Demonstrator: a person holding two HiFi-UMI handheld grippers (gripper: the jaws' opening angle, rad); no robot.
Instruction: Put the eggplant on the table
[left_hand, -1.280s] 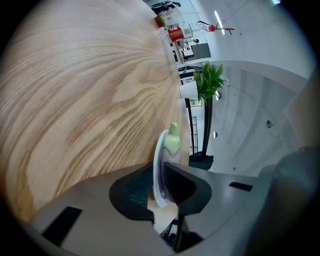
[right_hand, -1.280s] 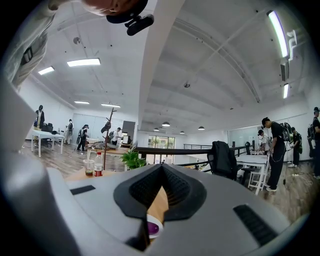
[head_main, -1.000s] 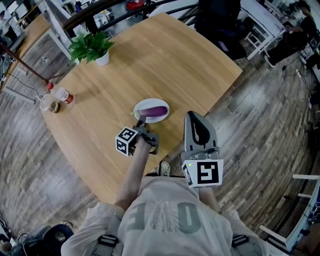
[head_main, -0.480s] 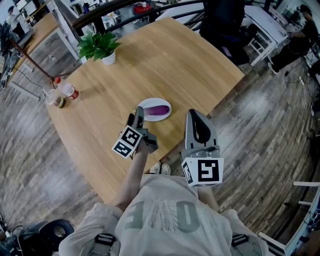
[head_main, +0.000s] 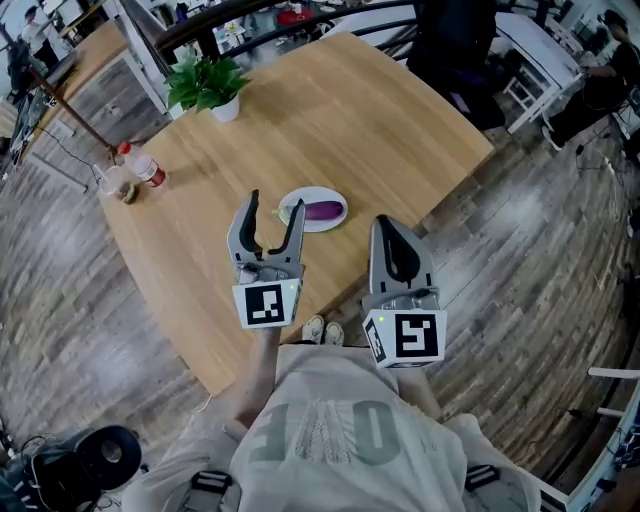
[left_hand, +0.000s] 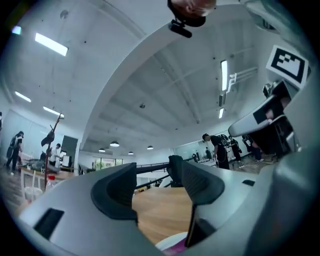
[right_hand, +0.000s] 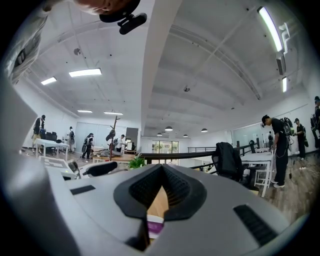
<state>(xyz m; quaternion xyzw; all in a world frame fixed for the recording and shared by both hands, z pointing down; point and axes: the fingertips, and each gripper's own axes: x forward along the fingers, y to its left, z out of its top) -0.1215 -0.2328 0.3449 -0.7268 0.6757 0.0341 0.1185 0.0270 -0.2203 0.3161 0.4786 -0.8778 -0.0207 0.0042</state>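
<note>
A purple eggplant (head_main: 323, 210) lies on a small white plate (head_main: 304, 224) on the round wooden table (head_main: 330, 110). My left gripper (head_main: 274, 208) hangs well above the table, just left of the plate. Its jaws are wide open with nothing between them. In the left gripper view the left gripper (left_hand: 159, 186) frames bare tabletop, and the plate's rim (left_hand: 172, 242) peeks in at the bottom edge. My right gripper (head_main: 386, 224) is raised to the right of the plate, shut and empty. In the right gripper view the right gripper (right_hand: 161, 172) has its tips together, with the eggplant (right_hand: 155, 229) visible below them.
A potted plant (head_main: 207, 85) stands at the table's far left. A small bottle (head_main: 143, 167) and a cup (head_main: 118, 183) sit near the left edge. Chairs and desks (head_main: 520, 50) stand beyond the table's far right edge. The floor is wood plank.
My left gripper rose from beside the plate, rolled upright and its jaws spread wide. The eggplant stayed on the plate. The right gripper kept still.
</note>
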